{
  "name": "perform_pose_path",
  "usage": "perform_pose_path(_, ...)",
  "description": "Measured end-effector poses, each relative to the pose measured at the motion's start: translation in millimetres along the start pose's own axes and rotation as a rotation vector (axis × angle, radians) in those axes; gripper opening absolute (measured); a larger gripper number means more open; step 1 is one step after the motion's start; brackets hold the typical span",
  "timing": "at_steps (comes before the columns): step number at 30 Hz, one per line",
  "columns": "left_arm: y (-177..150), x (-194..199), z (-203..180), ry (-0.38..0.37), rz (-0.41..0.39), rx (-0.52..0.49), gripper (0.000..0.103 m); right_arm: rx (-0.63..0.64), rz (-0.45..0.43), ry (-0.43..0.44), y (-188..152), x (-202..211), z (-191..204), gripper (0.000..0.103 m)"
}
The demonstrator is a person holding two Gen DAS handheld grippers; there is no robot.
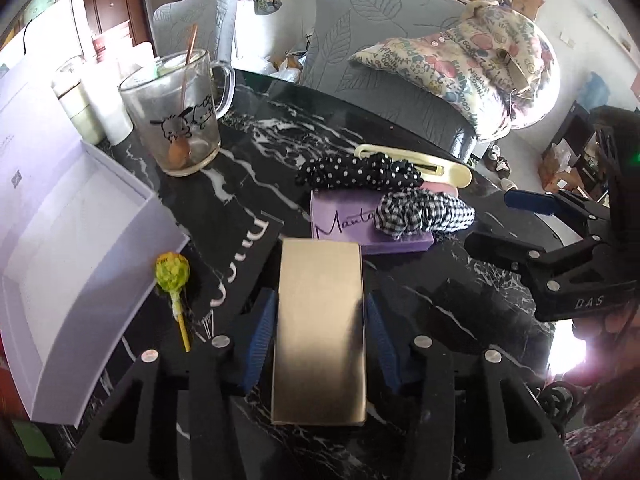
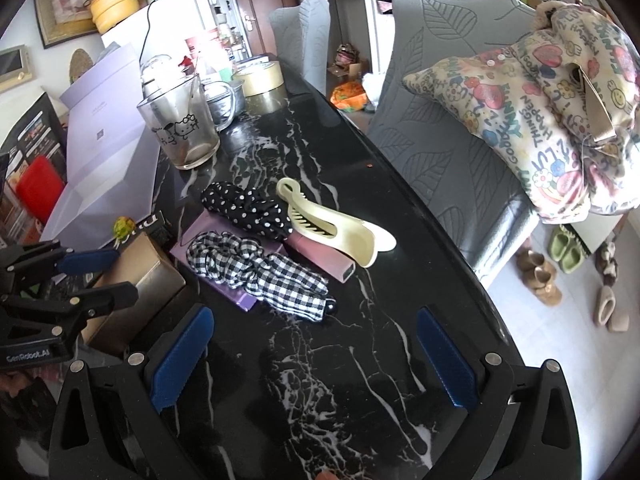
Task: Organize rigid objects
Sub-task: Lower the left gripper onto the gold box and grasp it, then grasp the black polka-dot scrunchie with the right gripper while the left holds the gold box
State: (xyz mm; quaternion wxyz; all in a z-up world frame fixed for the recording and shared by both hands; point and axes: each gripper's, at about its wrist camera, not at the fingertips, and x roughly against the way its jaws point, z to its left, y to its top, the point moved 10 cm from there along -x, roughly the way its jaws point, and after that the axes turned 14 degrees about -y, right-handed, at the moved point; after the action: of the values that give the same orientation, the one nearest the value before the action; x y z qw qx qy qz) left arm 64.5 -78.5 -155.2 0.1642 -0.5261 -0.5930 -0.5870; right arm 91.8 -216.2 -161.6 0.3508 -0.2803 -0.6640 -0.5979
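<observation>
Now my left tool [image 1: 320,332] clamps the gold box [image 1: 320,336] by its long sides on the counter [image 1: 440,304], ready for lifting toward the open lavender box [image 1: 80,240]; my right tool [image 2: 312,364] hovers open, empty.

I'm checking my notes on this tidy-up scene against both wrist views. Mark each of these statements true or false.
1. The gold box sits between the left gripper fingers. True.
2. The right gripper holds the cream hair clip. False: its fingers stand wide apart over bare black marble table, holding nothing.
3. The checked scrunchie lies on the purple box. True.
4. The glass mug lies on its side. False: it stands upright with a spoon inside.
5. The lollipop is inside the open white box. False: it lies on the table beside that box.
</observation>
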Motion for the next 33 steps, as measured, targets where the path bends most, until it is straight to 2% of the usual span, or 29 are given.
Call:
perform_pose_path(5, -13.6, -6.2, 0.4, -0.018, 0.028, 0.041, 0.047, 0.003, 0.002, -0.003, -1.4, 0.6, 2.5, 0.103)
perform_pose_path(11, -22.5, -20.8, 4.8, 0.021, 0.051, 0.082, 0.047, 0.010, -0.003, -0.015, -2.7, 3.6, 3.0, 0.103)
perform_pose_path(15, -20.1, -23.0, -0.2, 0.082, 0.029, 0.040, 0.047, 0.002, -0.002, -0.031, -4.0, 5.0, -2.0, 0.103)
perform_pose_path(18, -19.1, -22.5, 1.0, 0.074, 0.007, 0.078, 0.043, -0.008, -0.008, -0.039, -3.5, 6.4, -6.6, 0.103)
perform_pose_path(25, -21.9, -10.6, 5.0, 0.062, -0.015, 0.141, 0.043, -0.034, -0.047, -0.030, 10.0, 10.4, -15.1, 0.102)
perform_pose_path(33, -21.2, 17.0, 6.3, 0.060, -0.073, 0.195, 0.043, 0.036, -0.079, 0.050, 34.4, 5.9, 8.0, 0.084)
